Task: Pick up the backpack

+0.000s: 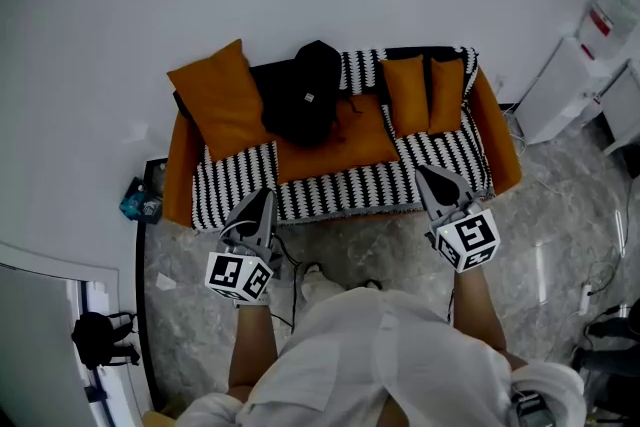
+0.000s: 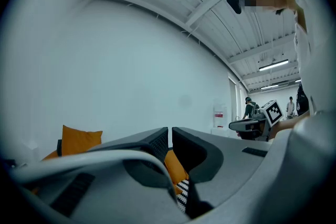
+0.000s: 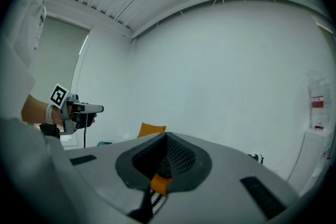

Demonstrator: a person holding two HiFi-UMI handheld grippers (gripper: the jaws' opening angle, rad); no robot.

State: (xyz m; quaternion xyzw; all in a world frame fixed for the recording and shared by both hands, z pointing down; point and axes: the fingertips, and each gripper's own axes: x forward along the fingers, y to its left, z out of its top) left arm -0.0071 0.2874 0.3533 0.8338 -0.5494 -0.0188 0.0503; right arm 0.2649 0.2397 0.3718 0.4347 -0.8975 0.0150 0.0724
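The left tool (image 1: 267, 197) is held out level in front of the person, its jaws pressed together with nothing between them. The right tool (image 1: 421, 171) is beside it, tipped slightly down, its jaws also pressed together and empty. Both point toward a sofa (image 1: 181, 165) that stands against the white wall and has a black-and-white patterned cover. The backpack (image 1: 305, 95), black, sits upright on the sofa seat and leans on the backrest. It is between a large orange cushion (image 1: 220, 100) on the left and two smaller orange cushions (image 1: 422, 95) on the right. It is well apart from both tools, and neither touches it.
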